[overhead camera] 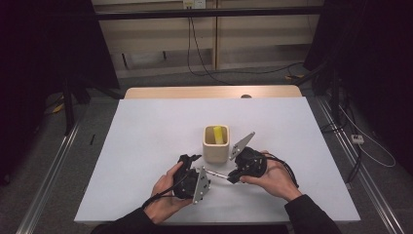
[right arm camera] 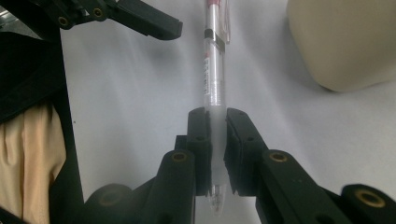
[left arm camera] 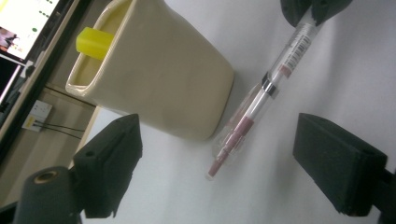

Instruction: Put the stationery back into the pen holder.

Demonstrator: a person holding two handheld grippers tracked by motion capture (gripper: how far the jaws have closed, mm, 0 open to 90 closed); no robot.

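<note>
Nearest the person, the left hand-held gripper (overhead camera: 191,161) rests low over the white worktop (overhead camera: 146,146), its jaws standing wide apart with nothing pressed between them. In the left gripper view the two black pads flank the clip end of a pen (left arm camera: 261,98), well clear of it on both sides.

Just to the right, the right hand-held gripper (overhead camera: 231,176) is clamped on the pen (overhead camera: 217,174). The right gripper view shows both pads tight against the frosted grip section of the pen (right arm camera: 215,84), with the writing tip poking out behind the jaws and the clear barrel running forward. The pen lies roughly level between the two grippers, above the worktop, its clip end pointing toward the left gripper.

Just beyond the pen stands a cream cup (overhead camera: 215,146), upright, near but apart from it. A yellow marker (overhead camera: 218,134) leans inside the cup.
</note>
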